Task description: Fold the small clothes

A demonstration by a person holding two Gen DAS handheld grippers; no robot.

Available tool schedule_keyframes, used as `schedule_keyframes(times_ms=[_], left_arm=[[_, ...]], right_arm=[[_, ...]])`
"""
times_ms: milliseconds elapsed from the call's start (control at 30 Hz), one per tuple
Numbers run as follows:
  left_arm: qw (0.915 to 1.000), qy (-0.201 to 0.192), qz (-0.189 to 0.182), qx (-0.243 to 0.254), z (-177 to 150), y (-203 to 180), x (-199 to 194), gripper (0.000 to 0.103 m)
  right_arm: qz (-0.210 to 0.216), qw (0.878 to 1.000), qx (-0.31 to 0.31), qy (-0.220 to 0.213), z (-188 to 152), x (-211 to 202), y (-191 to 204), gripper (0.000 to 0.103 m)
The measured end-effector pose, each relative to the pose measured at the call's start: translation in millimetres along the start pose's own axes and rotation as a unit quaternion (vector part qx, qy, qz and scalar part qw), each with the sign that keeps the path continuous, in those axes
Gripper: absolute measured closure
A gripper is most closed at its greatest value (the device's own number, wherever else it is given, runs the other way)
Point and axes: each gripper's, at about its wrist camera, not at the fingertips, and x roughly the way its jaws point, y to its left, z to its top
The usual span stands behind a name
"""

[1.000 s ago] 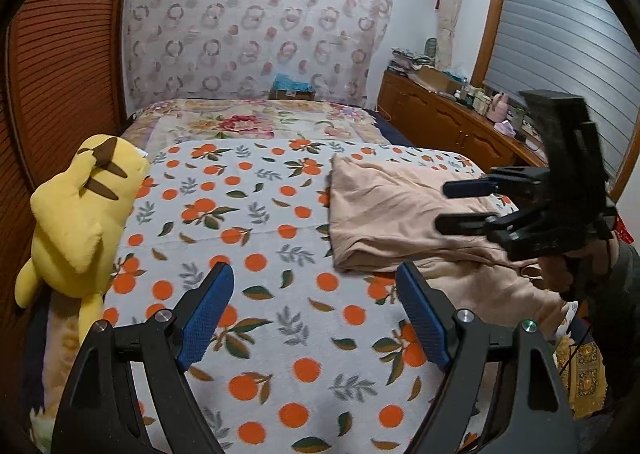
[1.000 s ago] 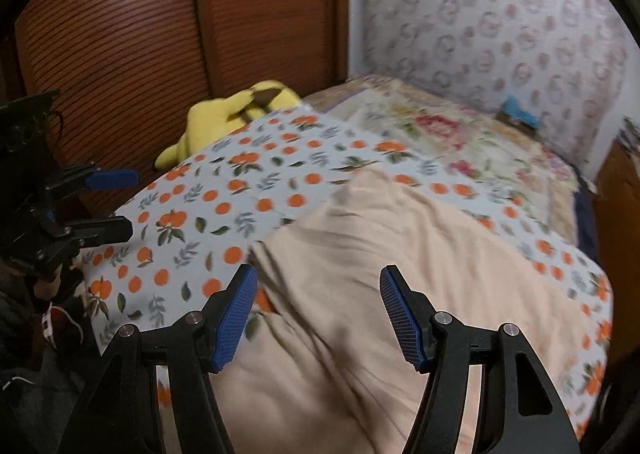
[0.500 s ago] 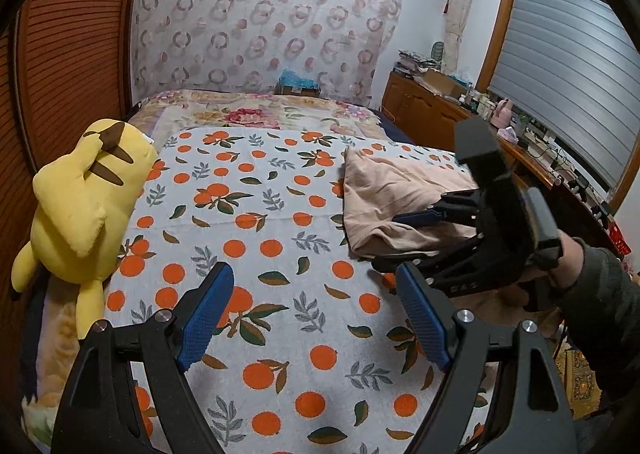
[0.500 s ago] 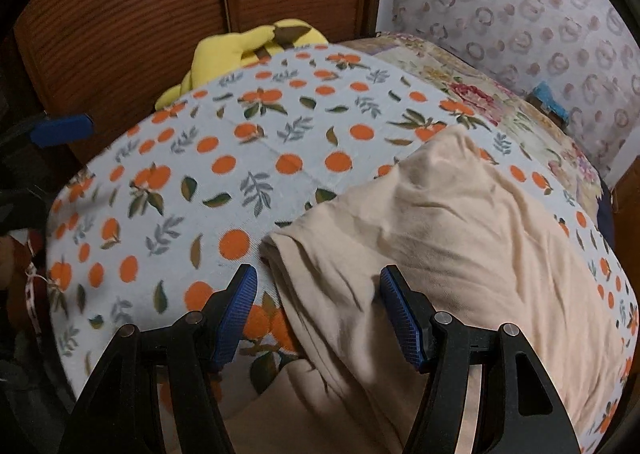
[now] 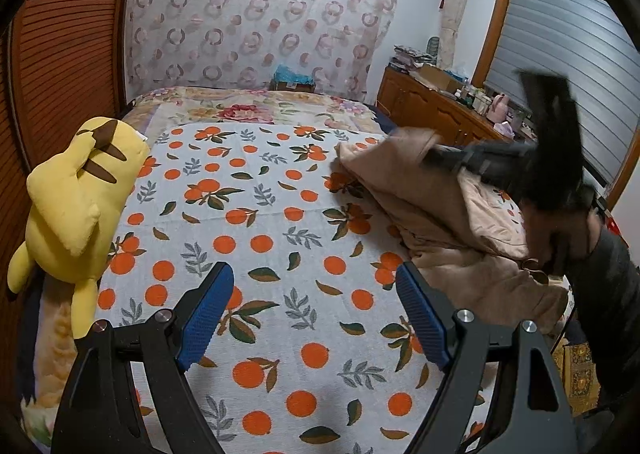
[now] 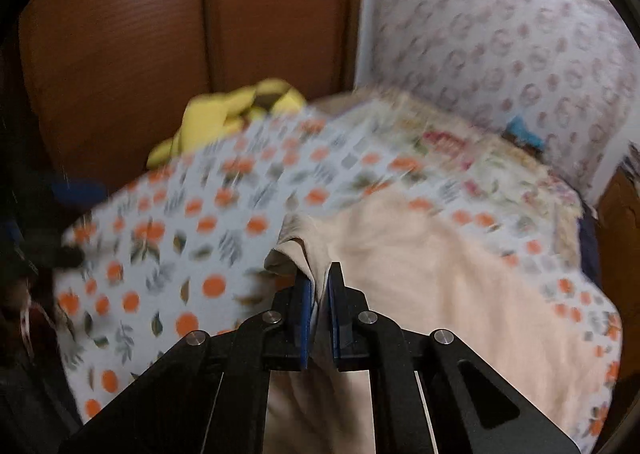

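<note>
A beige garment (image 5: 432,210) lies rumpled on the right side of the bed; in the right wrist view it (image 6: 432,278) spreads out ahead of me. My right gripper (image 6: 319,286) is shut on a corner of the beige garment and lifts it; it shows blurred in the left wrist view (image 5: 436,154). My left gripper (image 5: 316,306) is open and empty, above the orange-print sheet (image 5: 256,230) near the bed's front edge, left of the garment.
A yellow plush toy (image 5: 76,194) lies at the bed's left edge against the wooden wall panels (image 5: 60,54). A floral quilt (image 5: 248,110) covers the far end. A wooden dresser (image 5: 436,110) with clutter stands at the right.
My right gripper has closed on the garment's corner and pulled it up; the view is blurred from motion. My left gripper has stayed open and nearly still.
</note>
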Motion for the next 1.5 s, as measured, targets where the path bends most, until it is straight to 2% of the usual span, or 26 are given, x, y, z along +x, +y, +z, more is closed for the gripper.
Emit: schedule_keyframes(times_ms=[133,233,467,600,667,767,833,933,1133,1367,1500], left_arm=[[1.0000,-0.001,-0.006,0.002,2.1,-4.5,1.3,0.019],[0.9999,0.001,-0.010,0.006,2.2,-8.7,2.9,0.019],[0.9998,0.008,-0.016,0.009,0.9,-14.7,8.3,0.019],[0.9997,0.013,-0.020,0.011,-0.8,-19.0,12.6,0.019],[0.9996,0.016,-0.021,0.014,-1.4,-22.7,15.0,0.019],[0.9993,0.019,-0.026,0.017,-2.2,-29.4,19.0,0.019],[0.9991,0.021,-0.030,0.021,-2.5,-35.7,22.0,0.019],[0.9987,0.023,-0.039,0.026,-3.4,-44.5,25.8,0.019],[0.9969,0.036,-0.056,0.041,-7.0,-64.5,38.7,0.019],[0.9938,0.053,-0.075,0.062,-14.1,-86.3,48.4,0.019],[0.9920,0.063,-0.088,0.066,-20.8,-93.3,51.8,0.019]], right_arm=[[-0.056,0.997,0.037,-0.027,8.3,-39.3,-49.7,0.096],[-0.108,0.992,0.061,-0.022,6.2,-57.0,-90.4,0.096],[-0.185,0.971,0.147,0.032,-17.8,-53.8,-174.1,0.097],[-0.207,0.960,0.169,0.078,-34.7,-30.1,-194.1,0.096],[-0.208,0.957,0.176,0.103,-40.7,-22.0,-194.5,0.083],[-0.211,0.957,0.172,0.102,-43.9,-29.4,-186.3,0.068],[-0.207,0.959,0.166,0.097,-45.8,-40.7,-175.0,0.065],[-0.182,0.966,0.166,0.072,-57.5,-67.8,-158.8,0.065],[-0.116,0.981,0.150,0.046,-101.3,-122.0,-91.0,0.065],[-0.074,0.985,0.139,0.065,-139.2,-135.4,-44.9,0.065],[-0.083,0.985,0.131,0.080,-146.6,-133.4,-45.8,0.065]])
